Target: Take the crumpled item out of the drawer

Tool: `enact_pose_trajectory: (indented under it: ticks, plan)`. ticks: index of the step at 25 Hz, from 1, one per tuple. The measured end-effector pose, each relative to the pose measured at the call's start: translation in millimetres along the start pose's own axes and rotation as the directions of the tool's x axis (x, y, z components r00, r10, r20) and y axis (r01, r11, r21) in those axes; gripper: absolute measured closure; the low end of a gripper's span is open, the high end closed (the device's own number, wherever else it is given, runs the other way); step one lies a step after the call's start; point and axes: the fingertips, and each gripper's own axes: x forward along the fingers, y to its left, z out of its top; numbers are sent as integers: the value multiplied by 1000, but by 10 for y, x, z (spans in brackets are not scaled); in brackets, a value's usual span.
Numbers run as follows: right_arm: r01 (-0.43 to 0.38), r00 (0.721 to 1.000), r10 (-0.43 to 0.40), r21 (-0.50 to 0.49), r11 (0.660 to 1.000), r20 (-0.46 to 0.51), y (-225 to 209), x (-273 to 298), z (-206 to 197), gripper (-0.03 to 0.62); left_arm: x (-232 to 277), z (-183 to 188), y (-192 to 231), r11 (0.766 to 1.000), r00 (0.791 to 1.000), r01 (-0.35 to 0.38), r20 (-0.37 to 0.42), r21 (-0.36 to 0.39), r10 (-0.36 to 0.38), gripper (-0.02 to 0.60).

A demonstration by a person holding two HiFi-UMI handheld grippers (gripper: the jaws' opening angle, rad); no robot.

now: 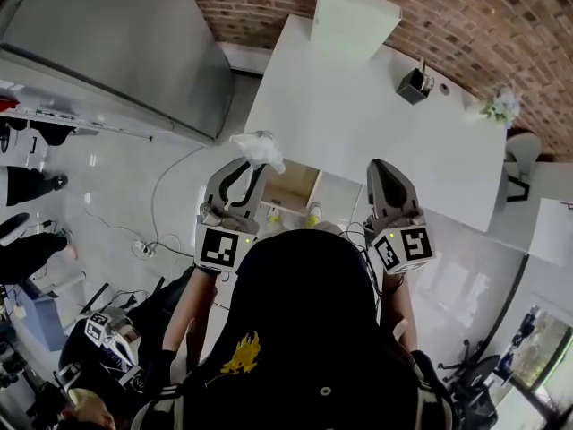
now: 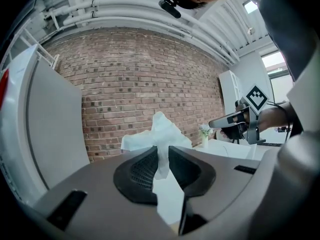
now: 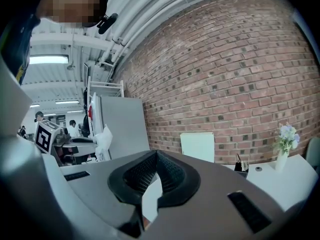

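So the left gripper [image 1: 253, 161] is clamped on the crumpled white tissue [image 1: 259, 149], which pokes up past the jaw tips with a tail hanging down between them; it's held up in the air, clear of the open drawer [image 1: 291, 189] on the near side of the white table [image 1: 385, 141]; the right gripper [image 1: 383, 167] hovers over to the right with its jaws together and nothing in them; both point roughly level at the far brick wall [image 1: 466, 25]; a small black pen holder [image 1: 414, 85] sits on the table's far side.
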Motion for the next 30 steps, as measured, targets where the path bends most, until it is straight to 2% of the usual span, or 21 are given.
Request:
enact_pose_trajectory:
  ticks: [4,8,30]
  plan:
    - [-8,1000,7,-46,999,-22,25,0,-26,566,4,7,-29,1000,1000,12,-10,16,-12,502]
    - [-22,999,19,-118,993,-33,80,11,-11,568,20,19,-47,1000,1000,8,-8,-2,-8,502]
    - [-24,1000,23,-130,991,-6,46,-42,120,568,-72,-69,-87,999,999,0,-35,-40,-1,502]
